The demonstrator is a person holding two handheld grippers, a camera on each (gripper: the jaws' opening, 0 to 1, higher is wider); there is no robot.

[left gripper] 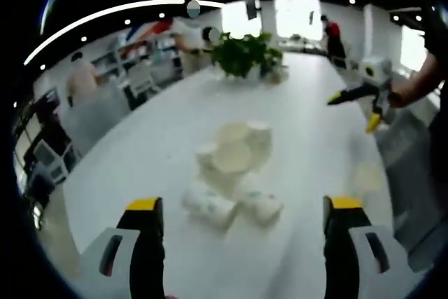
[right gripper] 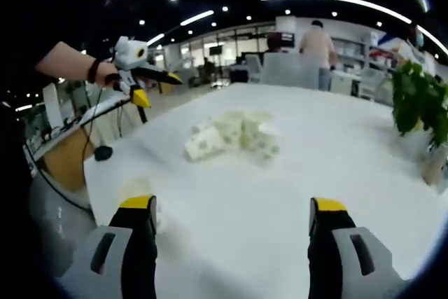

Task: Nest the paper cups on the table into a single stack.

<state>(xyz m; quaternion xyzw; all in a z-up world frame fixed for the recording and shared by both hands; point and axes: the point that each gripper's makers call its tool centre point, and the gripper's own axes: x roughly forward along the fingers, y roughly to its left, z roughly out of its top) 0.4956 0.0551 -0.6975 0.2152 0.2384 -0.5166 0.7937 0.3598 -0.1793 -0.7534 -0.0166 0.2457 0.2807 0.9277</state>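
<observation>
Paper cups, small, white and thin-walled [left gripper: 231, 173], lie heaped mid-table, some tipped over, some upright. They look light and easily crushed, so a gentle pinch at a rim seems wisest. Short of the heap, left gripper [left gripper: 245, 211] and right gripper [right gripper: 232, 213] hover wide-jawed, empty. Beyond it stands a leafy green plant [left gripper: 245, 54].

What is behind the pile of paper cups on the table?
In the left gripper view, beyond the paper cups the white table runs bare to a leafy potted plant at its far end. The plant's pot is blurred, and what stands behind the leaves is hidden.
</observation>
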